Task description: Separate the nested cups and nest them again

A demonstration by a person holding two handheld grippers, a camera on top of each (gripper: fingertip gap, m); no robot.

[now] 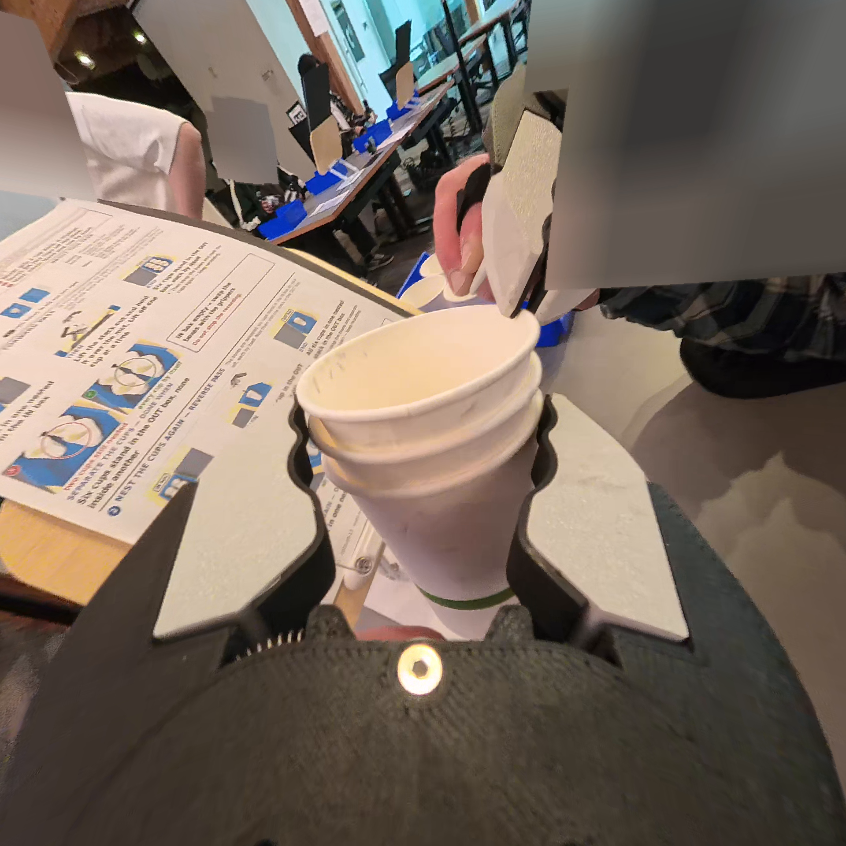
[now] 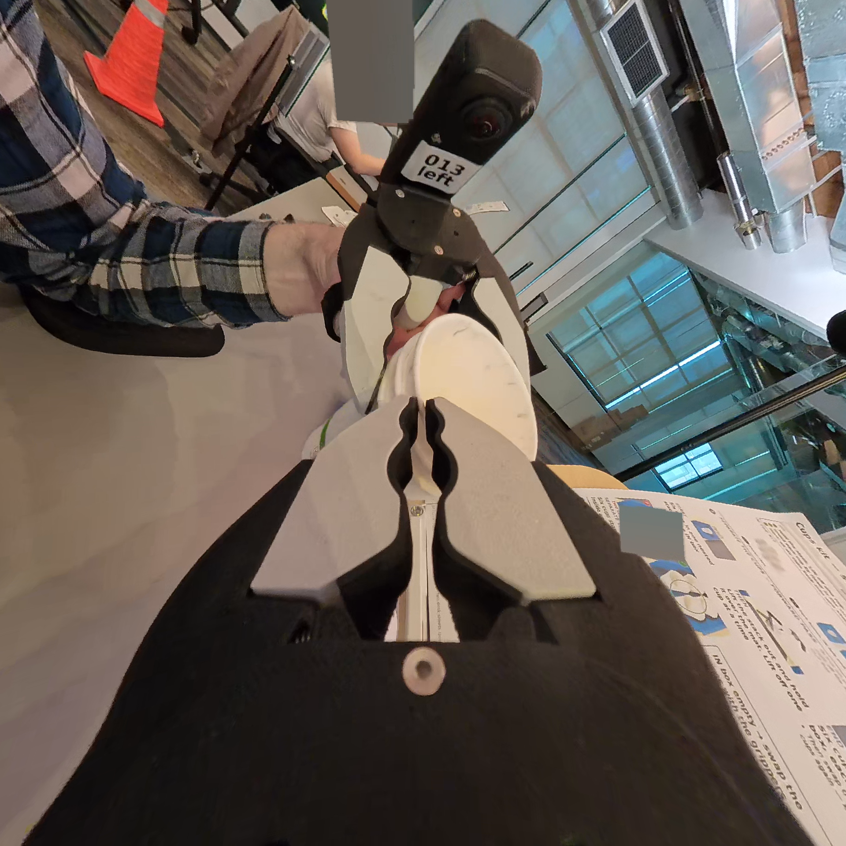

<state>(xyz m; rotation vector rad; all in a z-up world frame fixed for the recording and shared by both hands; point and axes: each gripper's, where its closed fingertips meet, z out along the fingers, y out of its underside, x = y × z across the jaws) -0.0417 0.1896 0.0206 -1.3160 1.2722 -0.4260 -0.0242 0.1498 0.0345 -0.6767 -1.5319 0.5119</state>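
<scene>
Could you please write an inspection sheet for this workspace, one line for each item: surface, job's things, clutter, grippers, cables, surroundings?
Surface: pale table top, with a printed instruction sheet lying on it.
Job's things: stack of nested white paper cups, three rims showing; more white cups in a blue box behind.
Clutter: nothing seen.
Grippers: left gripper has its jaws around the stack below the rims; right gripper has its jaws pinched on the rim of the top cup.
Cables: nothing seen.
Surroundings: other tables with blue boxes, an orange cone, large windows, and people sitting nearby.
</scene>
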